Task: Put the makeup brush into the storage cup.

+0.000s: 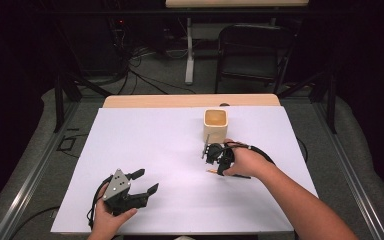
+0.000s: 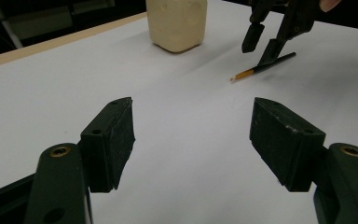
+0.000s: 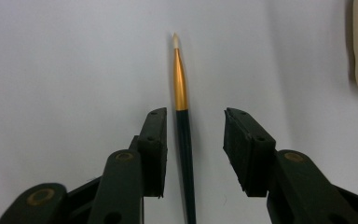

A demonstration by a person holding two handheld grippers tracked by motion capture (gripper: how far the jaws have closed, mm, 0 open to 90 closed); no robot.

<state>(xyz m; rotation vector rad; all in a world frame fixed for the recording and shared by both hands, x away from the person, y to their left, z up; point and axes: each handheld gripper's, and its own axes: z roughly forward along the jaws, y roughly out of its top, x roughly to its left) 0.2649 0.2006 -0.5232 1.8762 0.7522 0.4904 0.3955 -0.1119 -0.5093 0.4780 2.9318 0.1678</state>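
One cream square cup [image 1: 215, 123] is standing toward the far edge of the white surface [image 1: 150, 150], just beyond the right hand-held gripper [image 1: 215, 159], and nothing is lying between them. One paintbrush [image 3: 184, 126] is lying flat on the surface toward its right side: dark slim handle, gold ferrule, pale pointed tip. The right hand-held gripper is hovering over it with its jaws parted, one on each side of the handle, not pressing on it. The left hand-held gripper [image 1: 139, 184] is sitting near the near-left corner, jaws spread wide, nothing between them.
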